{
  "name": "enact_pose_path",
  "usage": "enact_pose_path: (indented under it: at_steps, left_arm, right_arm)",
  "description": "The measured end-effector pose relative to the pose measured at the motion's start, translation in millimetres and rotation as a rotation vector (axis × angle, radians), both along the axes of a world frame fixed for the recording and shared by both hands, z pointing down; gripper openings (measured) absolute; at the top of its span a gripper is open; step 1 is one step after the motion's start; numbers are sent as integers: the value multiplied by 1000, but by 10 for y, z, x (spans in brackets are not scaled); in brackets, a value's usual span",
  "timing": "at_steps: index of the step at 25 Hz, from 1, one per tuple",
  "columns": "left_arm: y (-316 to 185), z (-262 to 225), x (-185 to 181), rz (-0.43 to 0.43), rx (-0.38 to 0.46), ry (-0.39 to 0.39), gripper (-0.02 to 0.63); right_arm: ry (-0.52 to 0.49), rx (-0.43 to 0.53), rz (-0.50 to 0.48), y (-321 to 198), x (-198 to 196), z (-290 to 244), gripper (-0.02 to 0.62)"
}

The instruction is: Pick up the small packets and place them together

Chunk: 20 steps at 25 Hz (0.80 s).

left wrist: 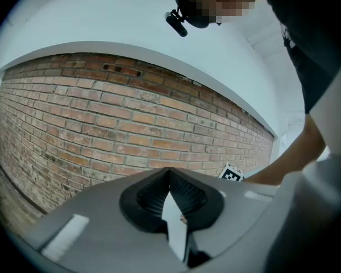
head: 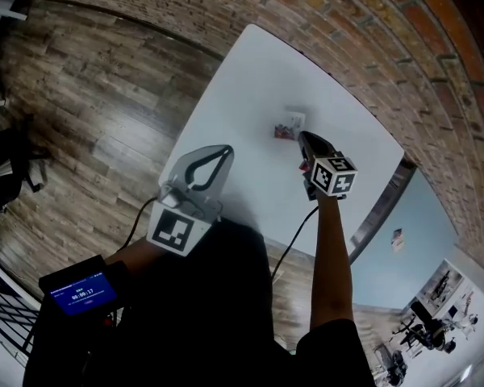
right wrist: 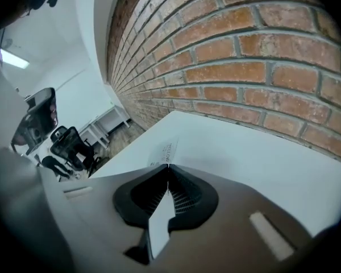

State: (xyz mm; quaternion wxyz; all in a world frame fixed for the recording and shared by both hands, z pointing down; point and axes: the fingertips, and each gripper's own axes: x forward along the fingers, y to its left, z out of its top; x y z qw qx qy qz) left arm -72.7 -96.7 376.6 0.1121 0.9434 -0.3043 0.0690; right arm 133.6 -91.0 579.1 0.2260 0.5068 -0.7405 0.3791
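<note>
Now the right gripper (right wrist: 168, 165) has its fingers pressed together, with the tips right at a small white packet (right wrist: 166, 151). I cannot tell if they pinch it. In the head view the small packets (head: 289, 126) lie mid-frame on the white desk (head: 250, 71), near its edge by the brick wall (head: 363, 31). Bare desk spreads toward the upper left. The left gripper (head: 228, 148), fingers together too, sits lower left, well apart.

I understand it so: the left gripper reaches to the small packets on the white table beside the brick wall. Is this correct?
No: it is the right gripper that reaches to the small packets on the white table beside the brick wall. The head view shows it.
</note>
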Motion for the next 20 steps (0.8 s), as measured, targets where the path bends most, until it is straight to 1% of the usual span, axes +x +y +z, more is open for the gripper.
enact_pose_path:
  at_steps: [2,4,8,11,12,14,17,20]
  left_arm:
    - [49,2,29,3,13,-19,0]
    - [76,-1,52,-6,10,-22,0]
    - [173,-6,150,-24,7,-27,0]
    - [372,-17,338,-28,13,-50,0]
    - [446,-22,399,-36,15,-56,0]
    - [538,-23,462,-82,-1,-44,0]
    - [510,13,421,-148,-32,-25,0]
    - [449,62,363,-168,-44,-37,0]
  right_arm:
    - [18,-30,-91,85,-25,66,8]
    - [24,-61,-175,132,-57,129,8]
    - [9,-107,-282,207,-25,247,8]
    - [33,-137,-375,375,129,364,8]
    - [42,-142,-407,424,178,402,8]
    - [51,-146,-470,457,211,463,8]
    - [66,-160,-563,392,150,532,8]
    - [81,-183,-641,320,92,619,8]
